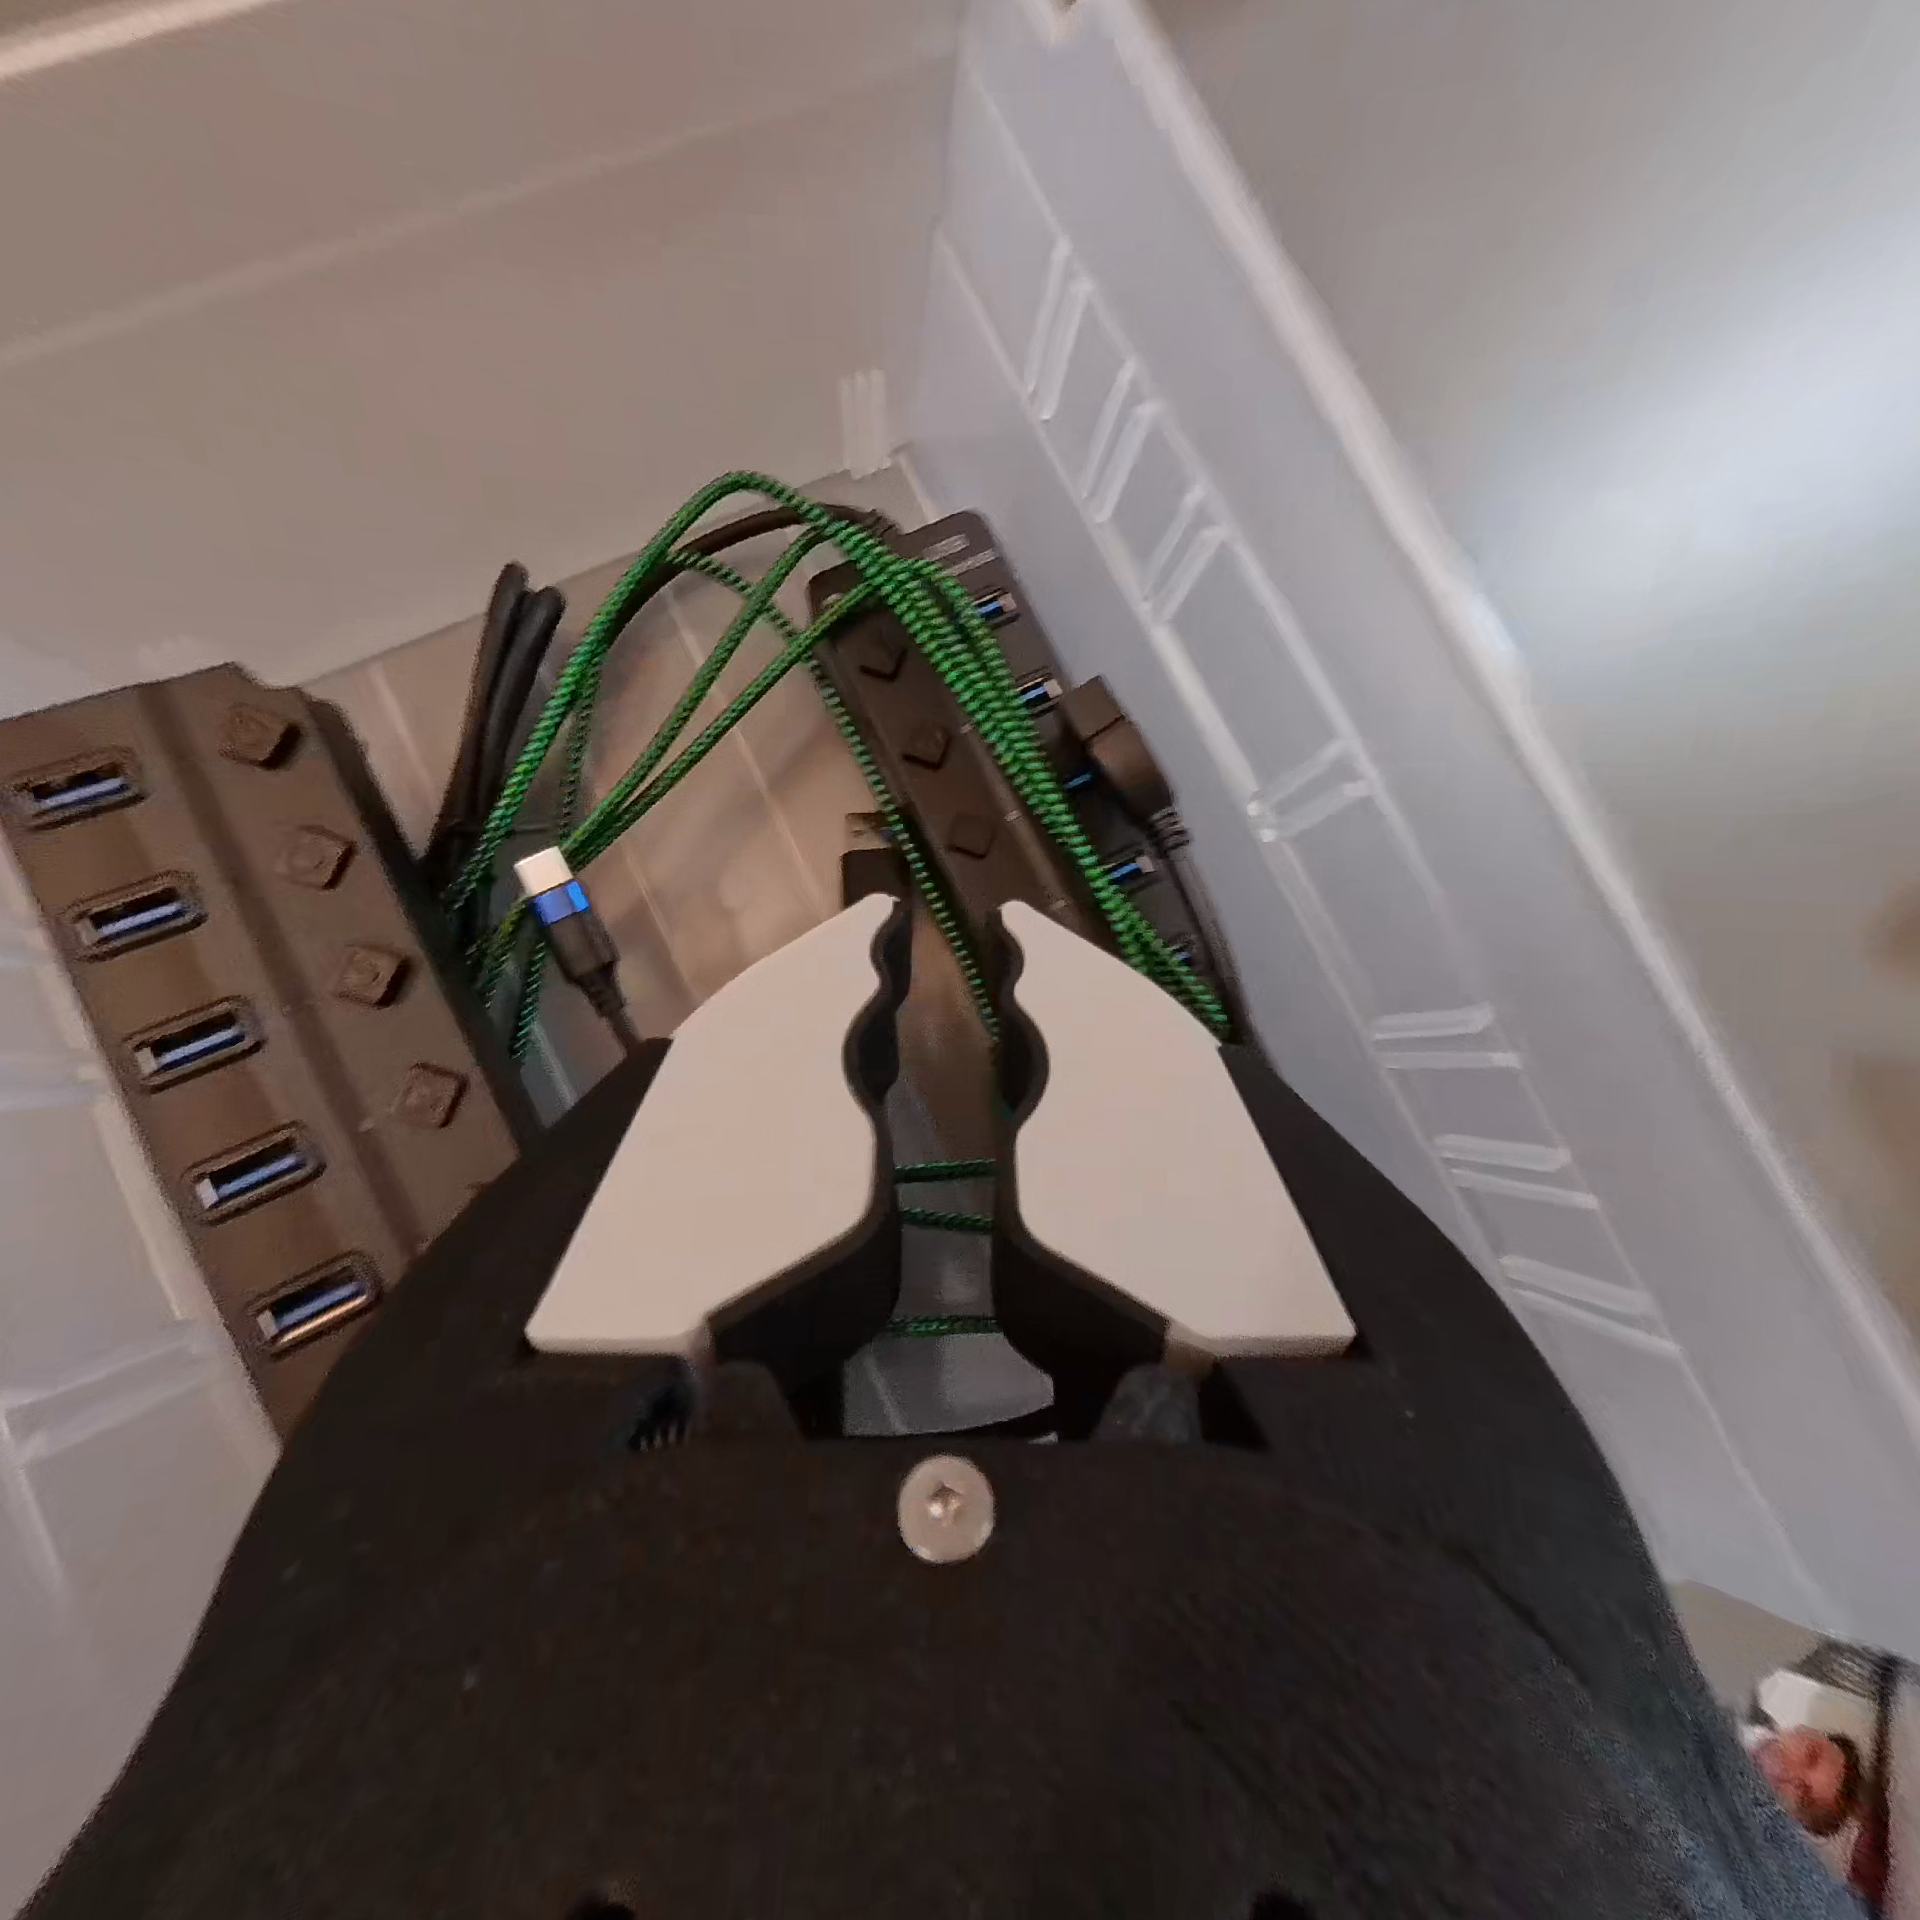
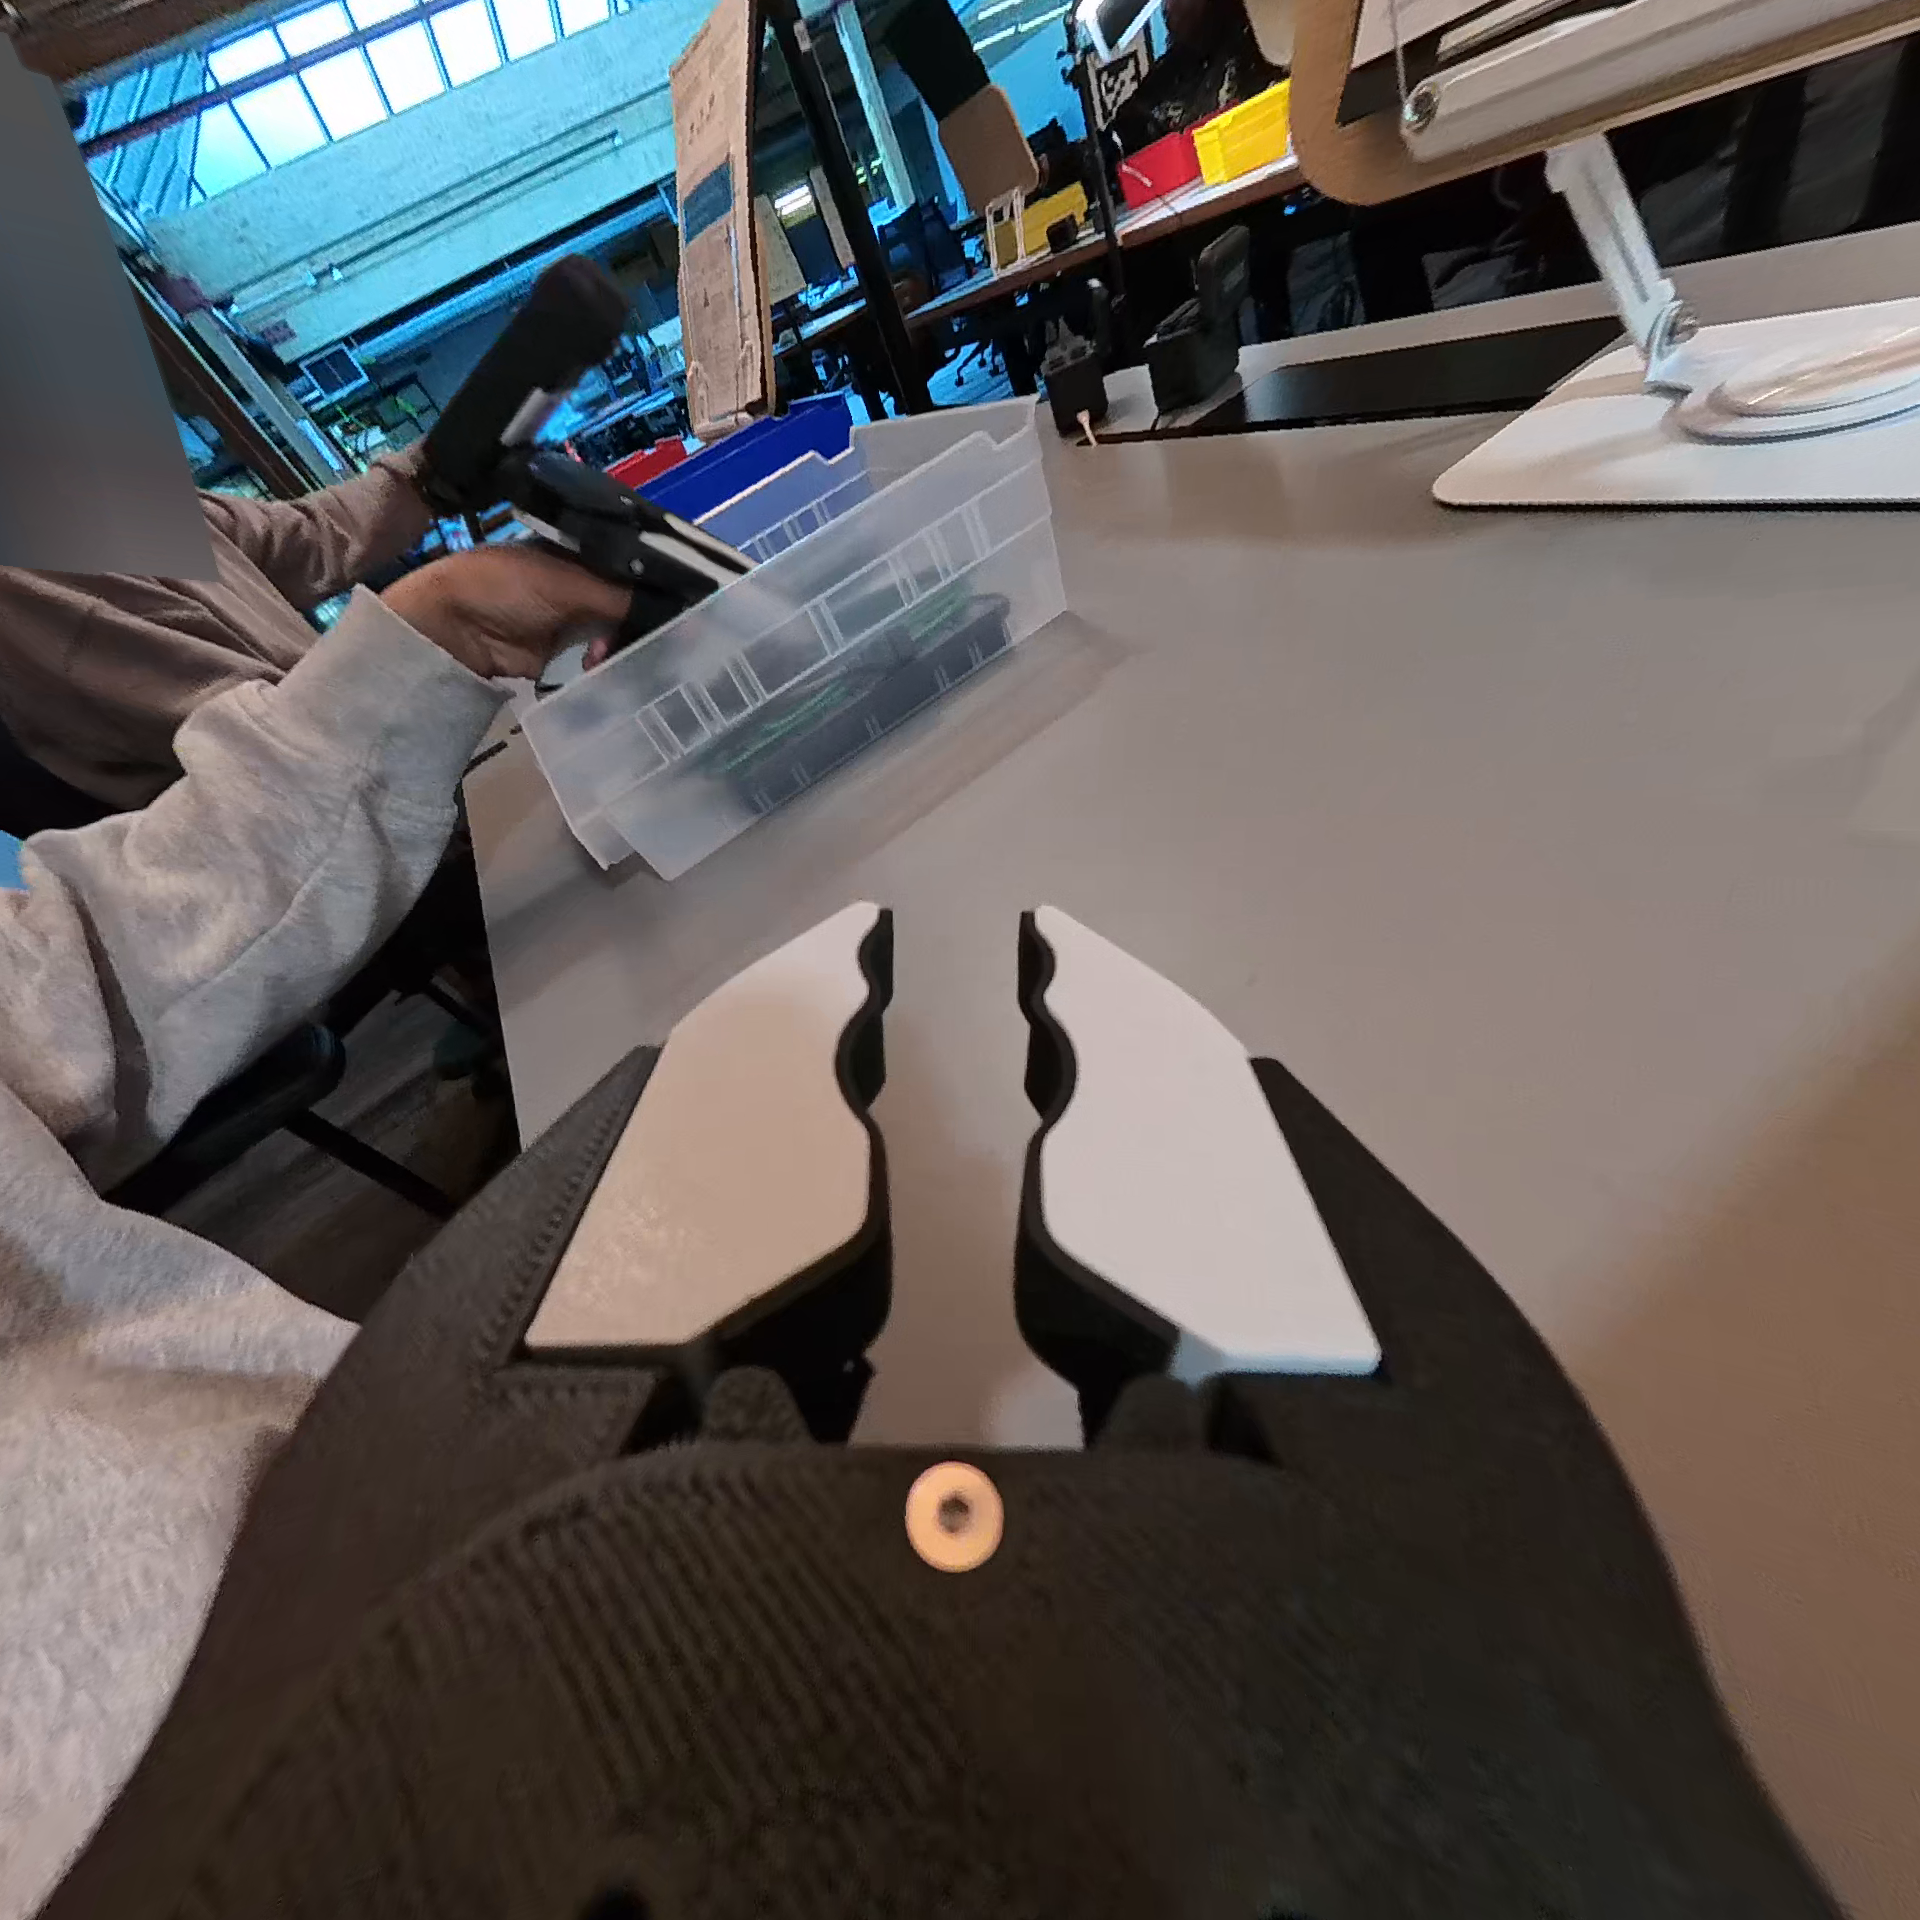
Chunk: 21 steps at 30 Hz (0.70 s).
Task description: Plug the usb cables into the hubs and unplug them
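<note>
Translucent plastic forms the bin (image 1: 1299,644) in which two black USB hubs are seen, one (image 1: 218,1018) at its left side and one (image 1: 997,727) against its right wall. Green braided cables (image 1: 727,665) are draped between them, with a blue-collared plug (image 1: 556,894) lying loose. The left gripper (image 1: 940,914) is lowered into the bin, its jaws slightly parted around a green strand. The right gripper (image 2: 956,920) is held over the grey table (image 2: 1455,831), jaws open and empty, well apart from the bin (image 2: 831,623).
</note>
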Motion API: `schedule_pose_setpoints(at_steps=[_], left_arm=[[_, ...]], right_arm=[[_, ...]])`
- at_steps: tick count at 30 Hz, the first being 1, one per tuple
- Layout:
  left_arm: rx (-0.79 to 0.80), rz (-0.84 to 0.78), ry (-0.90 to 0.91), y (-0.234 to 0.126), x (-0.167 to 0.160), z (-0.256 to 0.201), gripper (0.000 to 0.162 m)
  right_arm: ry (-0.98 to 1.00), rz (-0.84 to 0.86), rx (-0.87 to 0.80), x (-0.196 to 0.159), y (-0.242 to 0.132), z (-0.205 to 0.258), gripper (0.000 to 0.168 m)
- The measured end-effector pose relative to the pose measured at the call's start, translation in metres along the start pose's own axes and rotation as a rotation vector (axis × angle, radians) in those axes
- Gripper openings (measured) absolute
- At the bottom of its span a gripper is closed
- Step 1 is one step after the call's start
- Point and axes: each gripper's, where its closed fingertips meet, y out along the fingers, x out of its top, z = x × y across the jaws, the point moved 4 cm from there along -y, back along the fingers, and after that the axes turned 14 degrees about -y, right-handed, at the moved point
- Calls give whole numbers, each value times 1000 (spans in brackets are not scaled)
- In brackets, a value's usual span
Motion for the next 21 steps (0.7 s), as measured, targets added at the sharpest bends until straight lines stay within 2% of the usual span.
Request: schedule_pose_setpoints(at_steps=[3,4,10,14,18,21], left_arm=[[-225,8,-16,-6,-1,-24,25],[-254,27,-15,-7,-3,-27,29],[-109,201,167,-4,-29,-24,58],[-90,238,194,6,-33,-30,56],[-91,214,135,10,-30,-27,54],[-74,208,128,10,-28,-24,47]], right_arm=[[-7,14,14,-2,3,2,23],[-4,14,19,-2,3,2,23],[48,-21,34,0,0,0,23],[68,-34,33,1,-2,-2,23],[62,-36,32,2,-3,0,23],[56,-31,33,2,-2,1,23]])
